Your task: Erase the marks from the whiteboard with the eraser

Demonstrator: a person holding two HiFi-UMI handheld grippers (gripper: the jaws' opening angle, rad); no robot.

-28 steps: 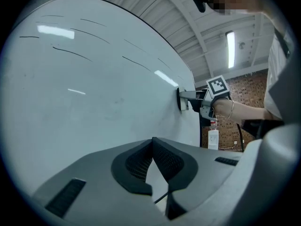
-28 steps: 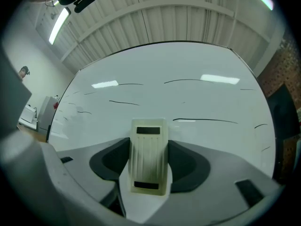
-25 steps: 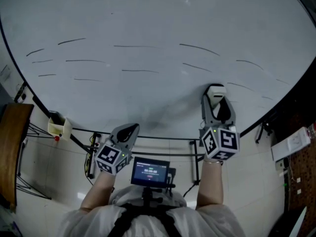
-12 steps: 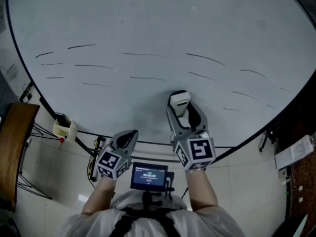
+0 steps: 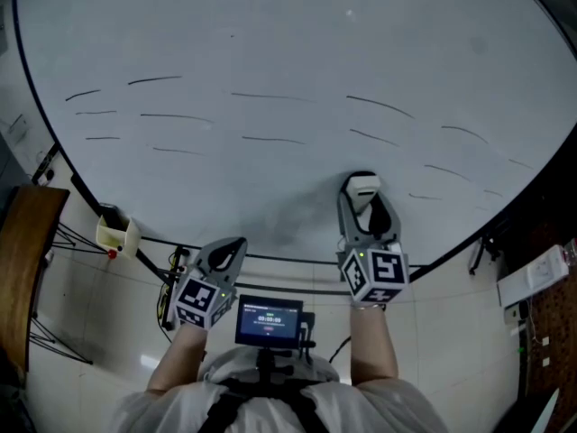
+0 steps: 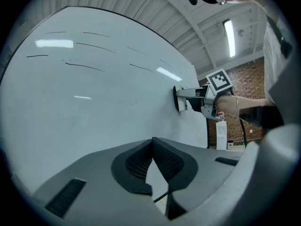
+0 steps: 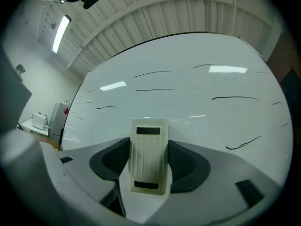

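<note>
While the cream eraser [image 5: 363,186] lies flat against the whiteboard [image 5: 288,34] low down and right of centre, the right gripper [image 5: 364,204] has its jaws clamped on the eraser's two sides, as the right gripper view shows plainly. From the left gripper view the pad face meets the board with the gripper standing straight out behind it. Thin dark marks [image 5: 267,96] run in short, nearly level strokes across the middle of the board in several rows; the nearest one lies just right of the eraser, and none is under it. Below the rows the board is bare, with a faint grey smudge [image 5: 287,219] left of the eraser. The left gripper [image 5: 225,253] hangs off the board beside its lower edge, jaws together with nothing between them. A black frame edges the board, and black stand legs [image 5: 65,240] spread under its left side, where a small yellow box [image 5: 115,234] sits. A small lit screen [image 5: 268,317] rides at the person's chest between the two forearms. Pale tiled floor [image 5: 455,332] lies below, a brown wooden top [image 5: 22,269] at the far left. Overhead are a ribbed ceiling and a strip light [image 6: 230,32], with a brick wall [image 6: 244,76] beyond.
</note>
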